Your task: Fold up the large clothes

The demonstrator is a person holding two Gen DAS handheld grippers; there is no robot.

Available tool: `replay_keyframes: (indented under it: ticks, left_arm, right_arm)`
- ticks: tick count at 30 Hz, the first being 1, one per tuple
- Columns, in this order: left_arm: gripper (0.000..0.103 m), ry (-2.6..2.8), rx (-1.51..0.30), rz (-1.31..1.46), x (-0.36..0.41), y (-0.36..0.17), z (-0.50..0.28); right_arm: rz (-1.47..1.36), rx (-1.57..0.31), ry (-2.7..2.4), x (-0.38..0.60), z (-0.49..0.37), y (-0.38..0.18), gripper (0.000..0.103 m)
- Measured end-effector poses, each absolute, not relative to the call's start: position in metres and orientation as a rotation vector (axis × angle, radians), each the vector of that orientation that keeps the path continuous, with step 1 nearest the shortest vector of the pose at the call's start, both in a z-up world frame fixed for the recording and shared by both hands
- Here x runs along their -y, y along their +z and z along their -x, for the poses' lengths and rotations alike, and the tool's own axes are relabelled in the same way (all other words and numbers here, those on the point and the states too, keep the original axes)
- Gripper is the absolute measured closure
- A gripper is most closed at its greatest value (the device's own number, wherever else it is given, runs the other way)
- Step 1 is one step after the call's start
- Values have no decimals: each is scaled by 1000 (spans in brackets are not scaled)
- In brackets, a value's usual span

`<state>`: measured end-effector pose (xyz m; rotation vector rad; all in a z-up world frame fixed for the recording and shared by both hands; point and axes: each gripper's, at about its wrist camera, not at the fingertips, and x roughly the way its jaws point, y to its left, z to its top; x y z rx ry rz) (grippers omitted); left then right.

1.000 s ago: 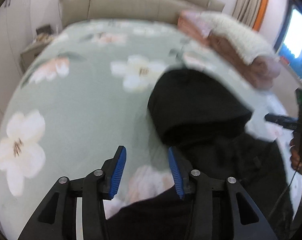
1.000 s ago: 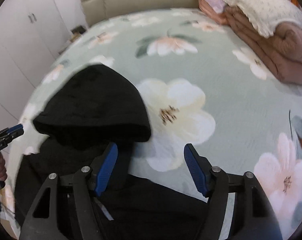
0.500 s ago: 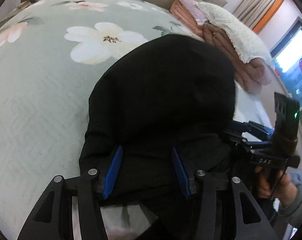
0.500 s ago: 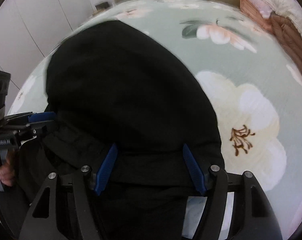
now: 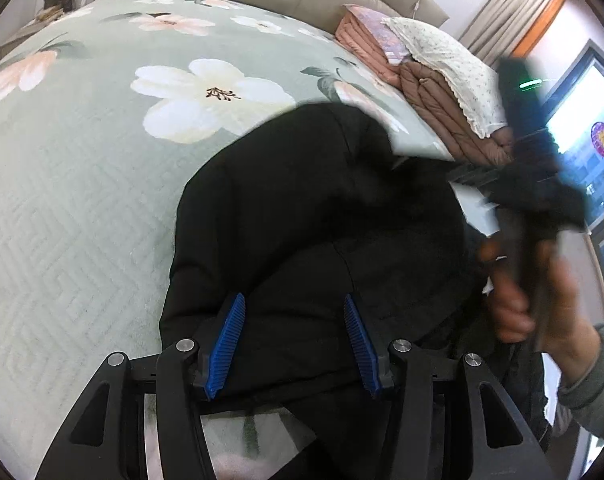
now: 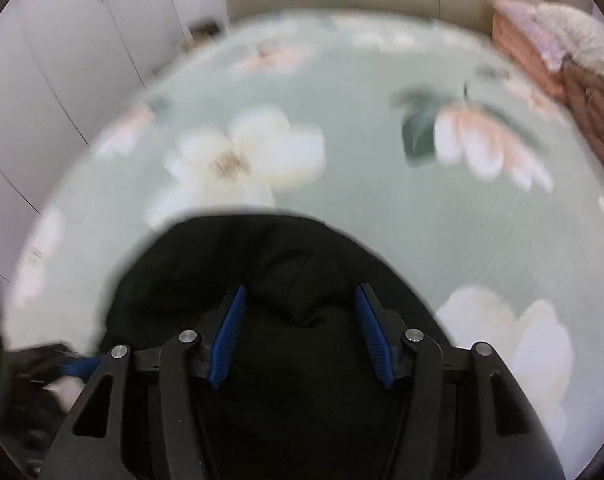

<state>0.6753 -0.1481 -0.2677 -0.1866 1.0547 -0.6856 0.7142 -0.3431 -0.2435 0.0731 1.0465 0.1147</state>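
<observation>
A bulky black hooded garment [image 5: 314, 220] lies bunched on the bed's pale green floral quilted bedspread [image 5: 69, 184]. The left gripper [image 5: 293, 344] hovers over the cloth, its blue-padded fingers [image 5: 225, 344] spread wide and gripping nothing. The right gripper [image 6: 299, 338] also stands wide open above the dark fabric, holding nothing. Folded brown and pink blankets [image 5: 434, 92] sit near the headboard.
</observation>
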Motion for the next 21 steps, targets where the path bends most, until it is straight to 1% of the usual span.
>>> replay_keyframes:
  ticks: [1,3,5,8,10,11,13,15,16,17,21]
  left_arm:
    - [50,-689,-1054,191,147,-268,-675]
    - [50,-692,-1054,202,144,-267,-675]
    - [50,-683,-1068,219,141,-263,-675]
    - [50,-688,-1063,251,130,-246,-669]
    - [49,-658,-1043,220,128,-233,-664]
    - [47,-630,-1042,214,127,-230,-663]
    - [41,-622,-1074,285,124,-238,-668]
    - [41,-607,-1160,368,122,-262,-679]
    - [41,-610,-1181,414,121,-271,-684]
    - [41,-611,-1159,463,116,-274,-685]
    - [41,-594,-1151,581,103,-273,-683]
  right_arm:
    - [-97,-1075,114,348,-717,-255,44]
    - [-151,-1074,122,363,-717,-254,46]
    - [-173,-1072,119,371,-709,-242,47]
    - [-173,-1023,175,381,-671,-211,46]
    - [-98,-1012,166,386,-641,-193,46]
    - [-65,-1016,159,387,-629,-187,46]
    - [-16,-1056,137,394,-614,-191,46]
    - [12,-1138,114,398,-613,-213,47]
    - [6,-1194,118,400,-614,-230,47]
    - [-16,-1213,124,401,-614,-241,47]
    - [-64,-1156,127,407,-611,-230,46]
